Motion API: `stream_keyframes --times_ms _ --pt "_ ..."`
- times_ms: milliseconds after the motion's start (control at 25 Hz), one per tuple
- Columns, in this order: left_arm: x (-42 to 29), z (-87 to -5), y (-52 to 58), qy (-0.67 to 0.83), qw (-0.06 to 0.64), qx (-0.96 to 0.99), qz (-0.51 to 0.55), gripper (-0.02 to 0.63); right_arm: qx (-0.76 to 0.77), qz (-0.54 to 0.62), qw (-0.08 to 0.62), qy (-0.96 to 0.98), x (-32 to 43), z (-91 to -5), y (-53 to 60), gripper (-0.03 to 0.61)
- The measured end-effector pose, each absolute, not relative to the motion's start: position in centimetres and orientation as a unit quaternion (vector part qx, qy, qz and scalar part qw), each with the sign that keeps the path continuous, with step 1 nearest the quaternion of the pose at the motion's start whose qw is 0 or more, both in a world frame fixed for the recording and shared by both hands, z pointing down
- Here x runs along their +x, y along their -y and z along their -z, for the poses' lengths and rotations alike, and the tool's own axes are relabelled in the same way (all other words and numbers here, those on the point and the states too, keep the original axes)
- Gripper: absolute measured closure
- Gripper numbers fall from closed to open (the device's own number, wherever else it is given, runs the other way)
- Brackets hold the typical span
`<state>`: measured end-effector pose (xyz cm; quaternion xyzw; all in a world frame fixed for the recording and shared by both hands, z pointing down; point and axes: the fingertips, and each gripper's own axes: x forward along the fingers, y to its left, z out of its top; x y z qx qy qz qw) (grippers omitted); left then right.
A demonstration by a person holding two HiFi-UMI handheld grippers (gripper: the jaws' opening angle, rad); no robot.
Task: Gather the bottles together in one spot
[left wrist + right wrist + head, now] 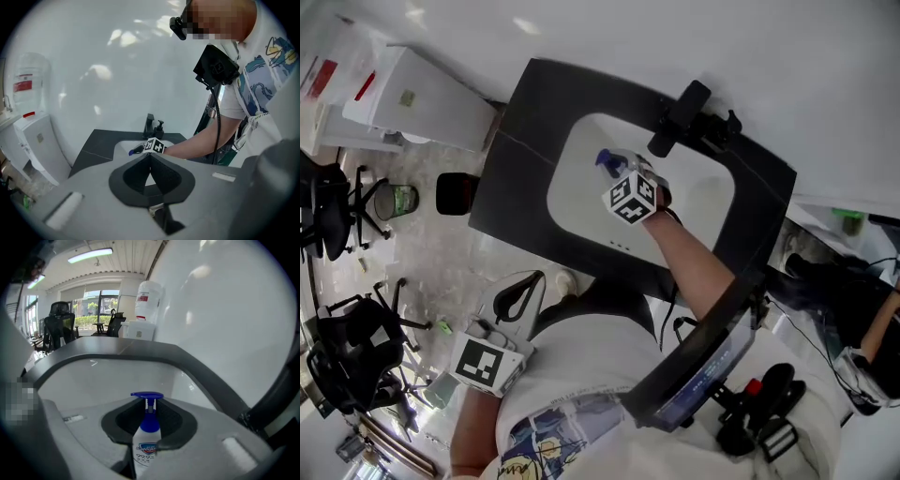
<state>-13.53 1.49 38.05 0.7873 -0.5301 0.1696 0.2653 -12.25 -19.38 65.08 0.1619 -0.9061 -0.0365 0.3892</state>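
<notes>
A white pump bottle (146, 448) with a blue pump head stands upright between the jaws of my right gripper (149, 405), whose pads press on its shoulders. In the head view that gripper (626, 184) hangs over the white basin (581, 202), and the bottle's blue top (607, 161) sticks out toward the left. A black pump dispenser (724, 126) stands beside the black faucet (680, 116) on the dark countertop (525, 112). My left gripper (534, 281) is held low by the person's left side, off the counter, with its jaws (150, 155) meeting at the tips and holding nothing.
A white water dispenser (412, 94) stands left of the counter, with a black bin (457, 193) on the floor beside it. Office chairs (337, 211) fill the far left. A white wall runs behind the sink.
</notes>
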Motion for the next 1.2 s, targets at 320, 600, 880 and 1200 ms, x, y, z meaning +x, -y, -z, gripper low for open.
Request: stream_keyframes --times_ms 320,600,880,1200 --pt "-10.5 -37.6 -0.3 0.468 0.250 0.829 -0.178 0.611 0.233 -0.025 0.318 0.919 -6.9 -61.5 18.3 0.512" --pt "-7.5 -37.1 0.2 0.415 0.237 0.861 -0.176 0.611 0.312 -0.057 0.260 0.912 -0.7 -56.4 17.5 0.512" --pt "-4.0 -36.9 1.8 0.369 0.225 0.886 -0.170 0.611 0.427 -0.067 0.187 0.882 8.4 -49.7 19.7 0.512" --pt "-0.6 -36.3 3.3 0.339 0.213 0.900 -0.171 0.611 0.540 -0.047 0.123 0.831 18.4 -44.8 25.4 0.514"
